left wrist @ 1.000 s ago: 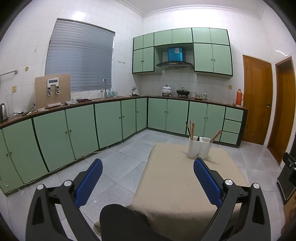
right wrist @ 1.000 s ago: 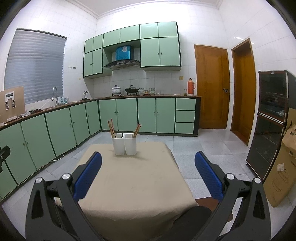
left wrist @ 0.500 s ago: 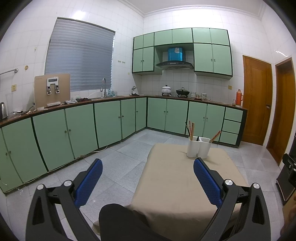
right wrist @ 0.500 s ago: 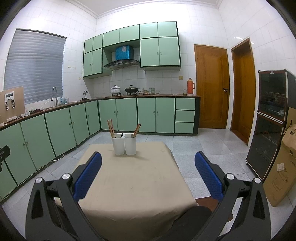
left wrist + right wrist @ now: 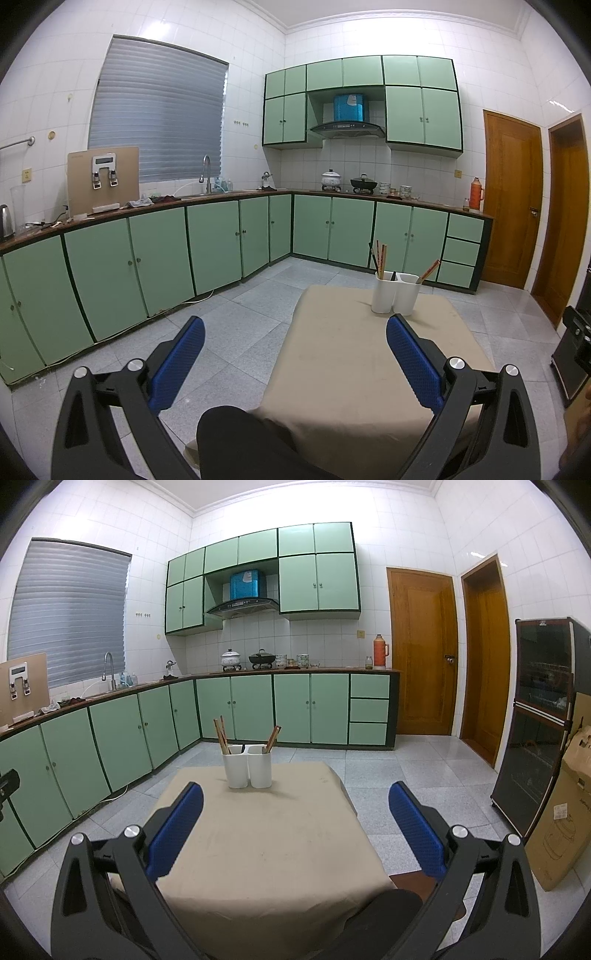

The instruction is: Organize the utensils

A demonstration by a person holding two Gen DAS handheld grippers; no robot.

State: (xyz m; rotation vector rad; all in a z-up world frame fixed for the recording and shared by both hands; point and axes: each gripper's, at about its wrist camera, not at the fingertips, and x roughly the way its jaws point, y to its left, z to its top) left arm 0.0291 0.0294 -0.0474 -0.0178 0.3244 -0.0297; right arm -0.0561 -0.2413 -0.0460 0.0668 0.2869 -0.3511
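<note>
The white holder (image 5: 248, 765) with 2 compartments stands at the far end of the cloth-covered counter (image 5: 266, 849), straight ahead of the right hand-held gripper (image 5: 295, 825) and ahead-right of the left hand-held gripper (image 5: 295, 354); the right one seems nearer in line; both are released, jaws wide, grasping nothing. About 3 chopsticks (image 5: 221, 734) lean in the holder's left compartment, about 2 chopsticks (image 5: 272, 738) in its right compartment; their long axes are nearly upright.

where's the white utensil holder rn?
The white utensil holder stands at the far end of the beige-covered table, left of centre in the right wrist view, ahead of both open grippers, chopsticks sticking out.
</note>
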